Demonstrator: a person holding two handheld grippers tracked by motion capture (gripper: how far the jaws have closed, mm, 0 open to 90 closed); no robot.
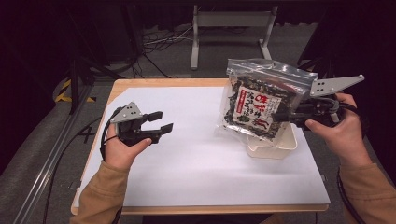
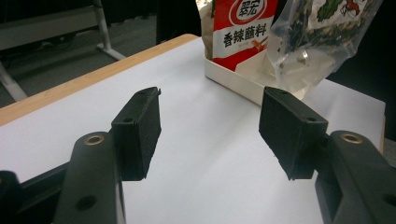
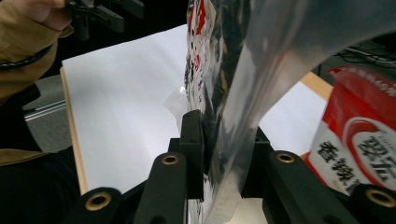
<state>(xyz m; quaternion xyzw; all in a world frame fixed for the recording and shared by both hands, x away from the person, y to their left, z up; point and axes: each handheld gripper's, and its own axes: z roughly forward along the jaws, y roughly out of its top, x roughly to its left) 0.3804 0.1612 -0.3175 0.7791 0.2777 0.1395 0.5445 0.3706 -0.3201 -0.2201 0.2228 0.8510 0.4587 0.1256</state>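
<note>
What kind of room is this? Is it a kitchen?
Probably not a kitchen; it looks like a lab or recording studio. Dark curtains surround a wooden table covered with white paper, loose cables lie on the grey floor, and a person works with handheld grippers.

In the high view the clear seaweed bag (image 1: 261,100) hides most of the white tray (image 1: 275,145) and the fingertips of the right gripper (image 1: 280,115); the red packet (image 2: 240,30) is cut off by the top edge in the left gripper view; its lower part sits hidden inside the tray; in the right gripper view the bag's print is blurred, too close to read.
</note>
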